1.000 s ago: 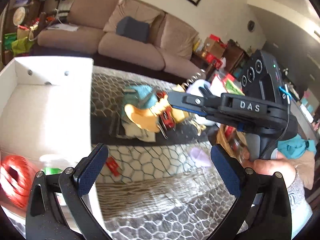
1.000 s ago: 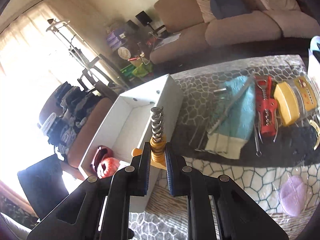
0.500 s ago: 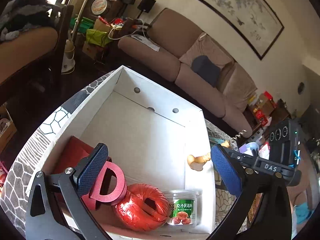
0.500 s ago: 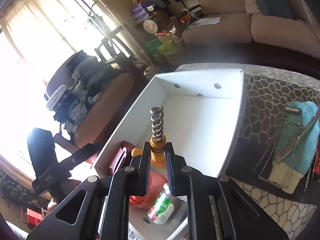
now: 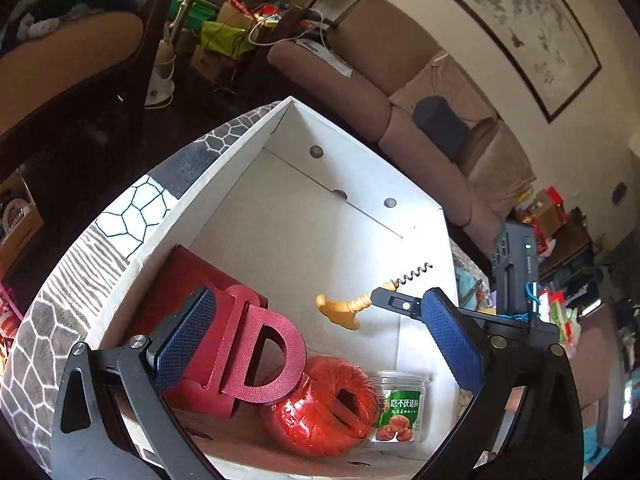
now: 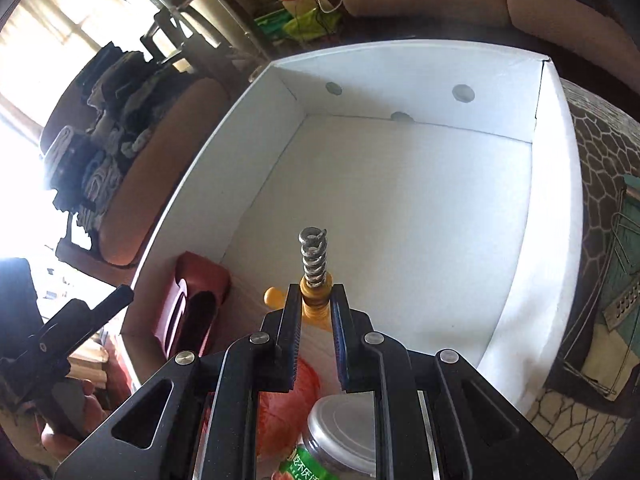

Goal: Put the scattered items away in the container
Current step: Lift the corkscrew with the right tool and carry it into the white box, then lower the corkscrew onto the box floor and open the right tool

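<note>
The white box (image 5: 288, 216) stands open on the patterned tablecloth. My right gripper (image 6: 316, 300) is shut on a corkscrew (image 6: 314, 256) with a yellow handle, its metal spiral pointing forward. It hangs above the box's floor (image 6: 400, 200), near the front end. In the left wrist view the corkscrew (image 5: 340, 310) and right gripper (image 5: 380, 298) reach in from the right. My left gripper (image 5: 318, 316) is open over the near end, with nothing between its pads. Below it lie a red D-shaped piece (image 5: 272, 356), a red twine ball (image 5: 324, 412) and a green-labelled jar (image 5: 400, 404).
A dark red case (image 6: 196, 300) leans against the box's left wall. On the table right of the box lie a teal cloth and metal utensils (image 6: 616, 280). A brown sofa (image 5: 400, 92) is behind, and a chair (image 6: 132, 168) piled with clothes stands left.
Both grippers have swung left, from the scattered items to over the box. The right one, still gripping the corkscrew, has sunk lower and now hangs inside the box's outline.
</note>
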### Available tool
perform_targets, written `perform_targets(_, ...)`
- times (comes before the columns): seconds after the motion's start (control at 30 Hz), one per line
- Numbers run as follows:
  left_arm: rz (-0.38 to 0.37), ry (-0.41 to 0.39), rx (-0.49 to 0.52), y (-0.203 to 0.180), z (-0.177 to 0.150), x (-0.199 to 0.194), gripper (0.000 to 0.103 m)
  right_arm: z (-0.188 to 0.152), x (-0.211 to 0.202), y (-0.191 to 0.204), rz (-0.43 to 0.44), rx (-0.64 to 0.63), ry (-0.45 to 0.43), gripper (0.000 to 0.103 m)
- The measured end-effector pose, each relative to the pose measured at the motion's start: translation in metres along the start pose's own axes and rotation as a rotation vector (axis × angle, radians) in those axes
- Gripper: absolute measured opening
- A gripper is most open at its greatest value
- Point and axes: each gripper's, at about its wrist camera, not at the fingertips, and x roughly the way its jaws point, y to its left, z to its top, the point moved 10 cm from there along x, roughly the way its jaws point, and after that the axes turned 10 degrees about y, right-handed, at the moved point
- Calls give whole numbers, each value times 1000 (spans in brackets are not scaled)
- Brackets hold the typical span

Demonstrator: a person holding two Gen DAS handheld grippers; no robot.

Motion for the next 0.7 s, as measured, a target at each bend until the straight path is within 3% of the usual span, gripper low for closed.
perform_targets(0.3, 17, 18, 7, 0, -3, 4, 103, 19, 45, -14, -117, 8, 133, 14)
perform_targets(0.47, 15, 13, -4, 2, -3, 0, 103, 28, 53, -22, -135, 43, 131, 18)
perform_targets(0.53, 13, 10, -10, 3, -2, -1, 103, 32, 56, -28, -154, 72, 127, 26)
perform_targets(0.6, 16, 8, -10, 3, -2, -1, 103, 37, 59, -33, -150, 111, 124, 43)
perform_targets(0.7, 9, 9, -8, 0, -2, -1, 103, 43, 68, -34, -184, 110, 147, 43)
